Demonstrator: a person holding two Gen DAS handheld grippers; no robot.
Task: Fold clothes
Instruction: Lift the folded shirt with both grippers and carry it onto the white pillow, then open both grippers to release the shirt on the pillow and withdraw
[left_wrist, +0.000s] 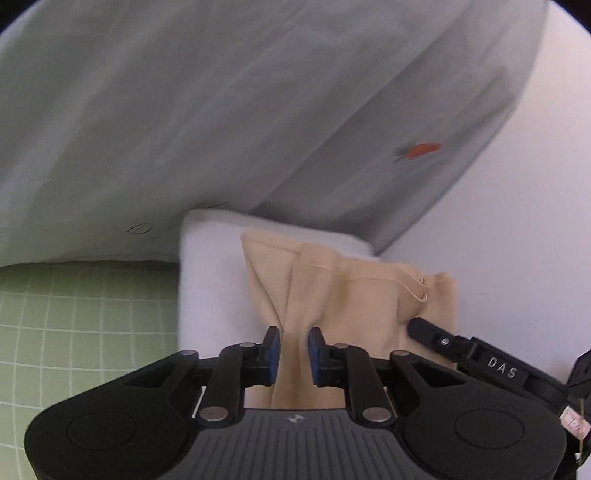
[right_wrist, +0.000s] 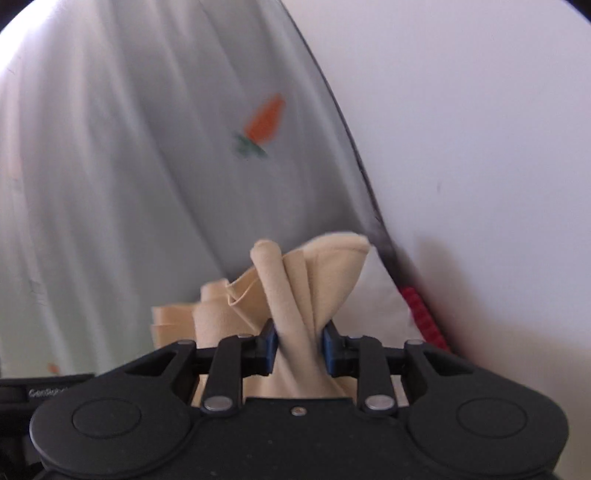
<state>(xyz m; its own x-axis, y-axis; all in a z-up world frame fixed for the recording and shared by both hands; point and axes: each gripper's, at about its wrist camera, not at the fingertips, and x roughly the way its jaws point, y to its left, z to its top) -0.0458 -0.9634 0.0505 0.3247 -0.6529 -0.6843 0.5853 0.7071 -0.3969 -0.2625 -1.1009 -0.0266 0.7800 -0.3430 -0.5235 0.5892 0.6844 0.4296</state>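
A beige garment (left_wrist: 332, 302) is pinched low in the frame by the left gripper (left_wrist: 293, 354); the same bunched cloth is clamped at lower centre by the right gripper (right_wrist: 298, 350), before a pale sheet (right_wrist: 147, 166).

A white surface (left_wrist: 524, 236) carried the laundry. Across most of it lay a pale grey sheet (left_wrist: 221, 122) printed with small orange carrots (left_wrist: 421, 149) (blurred in both views). A green gridded mat (left_wrist: 74, 317) showed at the lower left, beside the white edge.
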